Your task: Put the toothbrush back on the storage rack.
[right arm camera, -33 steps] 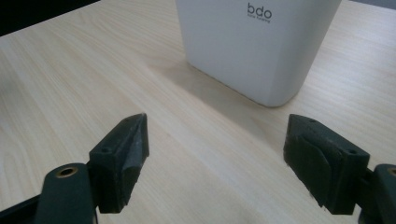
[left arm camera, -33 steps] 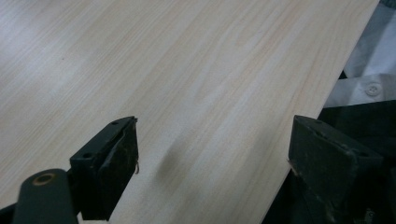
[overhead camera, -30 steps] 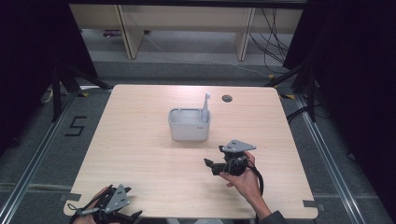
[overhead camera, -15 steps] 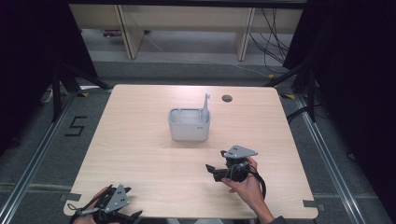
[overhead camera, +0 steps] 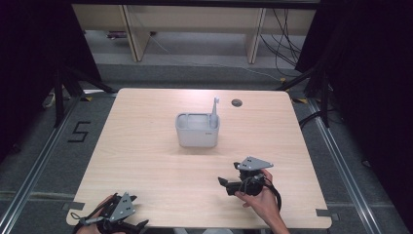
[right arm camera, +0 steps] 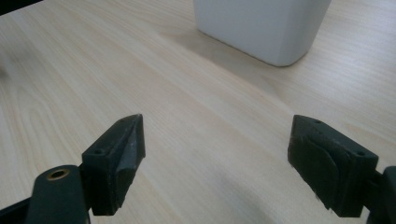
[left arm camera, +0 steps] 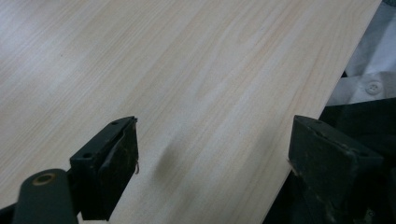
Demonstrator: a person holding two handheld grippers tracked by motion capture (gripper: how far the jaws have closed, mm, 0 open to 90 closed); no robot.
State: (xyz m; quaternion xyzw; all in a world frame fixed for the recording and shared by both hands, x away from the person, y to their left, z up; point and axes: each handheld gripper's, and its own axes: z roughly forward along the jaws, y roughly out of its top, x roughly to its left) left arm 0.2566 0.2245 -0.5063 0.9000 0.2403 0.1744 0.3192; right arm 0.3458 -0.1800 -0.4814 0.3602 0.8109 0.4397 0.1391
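Note:
A grey rectangular holder (overhead camera: pixel 197 130) stands near the middle of the wooden table (overhead camera: pixel 146 161), with a white toothbrush (overhead camera: pixel 215 111) upright in its right end. My right gripper (overhead camera: pixel 225 184) sits low over the table to the front right of the holder, a hand around it, jaws wide open and empty. In the right gripper view the holder (right arm camera: pixel 264 25) lies ahead, beyond the open gripper (right arm camera: pixel 215 163). My left gripper (overhead camera: pixel 136 227) rests at the table's front left edge. Its jaws stand open over bare wood (left arm camera: pixel 212 158).
A dark round grommet hole (overhead camera: pixel 236 103) sits near the table's back edge. Black stands and curtains flank the table on both sides. A shelf unit and cables lie on the floor behind. A white shirt (left arm camera: pixel 369 74) shows past the table edge.
My right gripper has drawn back toward the front edge of the table, away from the holder. The left gripper has stayed in place.

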